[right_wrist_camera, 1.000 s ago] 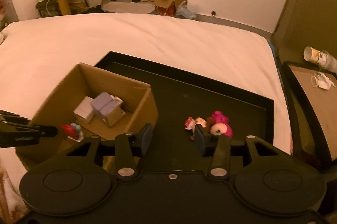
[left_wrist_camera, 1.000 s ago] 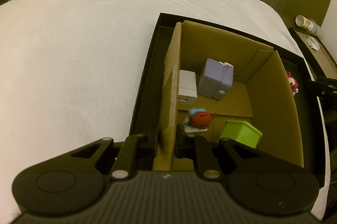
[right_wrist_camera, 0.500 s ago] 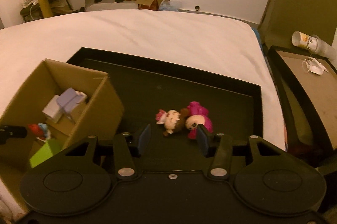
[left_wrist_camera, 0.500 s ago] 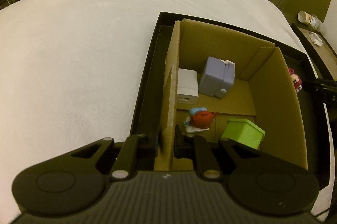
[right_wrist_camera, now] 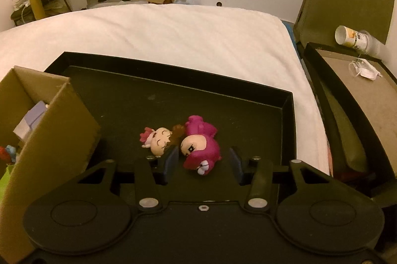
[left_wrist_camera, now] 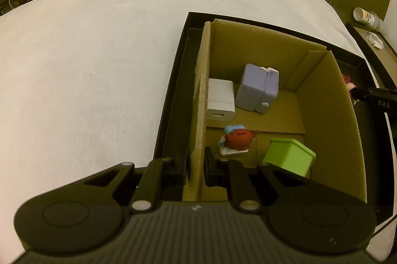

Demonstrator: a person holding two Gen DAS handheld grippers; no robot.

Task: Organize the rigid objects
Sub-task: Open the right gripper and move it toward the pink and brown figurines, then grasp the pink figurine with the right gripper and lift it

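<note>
My left gripper (left_wrist_camera: 197, 166) is clamped on the near wall of the cardboard box (left_wrist_camera: 332, 130), one pad either side of the cardboard, holding it steady inside the black tray (right_wrist_camera: 289, 115). Already in the box: white charger block (left_wrist_camera: 219, 102), lilac case (left_wrist_camera: 256, 87), red-and-blue figurine (left_wrist_camera: 237, 139), green cube (left_wrist_camera: 289, 156).

My right gripper (right_wrist_camera: 203, 162) has just been closing its jaws and straddles the magenta figurine (right_wrist_camera: 202, 144), which lies on its side on the tray floor, right of the box. The pads are not pressing on it yet; I see a gap on the right side especially. A second, cream-faced figurine (right_wrist_camera: 160, 139) lies touching the magenta one, and my left pad sits very near it (it may get nudged).

Handling guess: small moulded toy, light, stiff, smooth and rounded, so it could squirt out of a pinch on the head. I'd take it across the body, the broadest part. Nothing looks fragile, except maybe thin bits sticking out.
</note>
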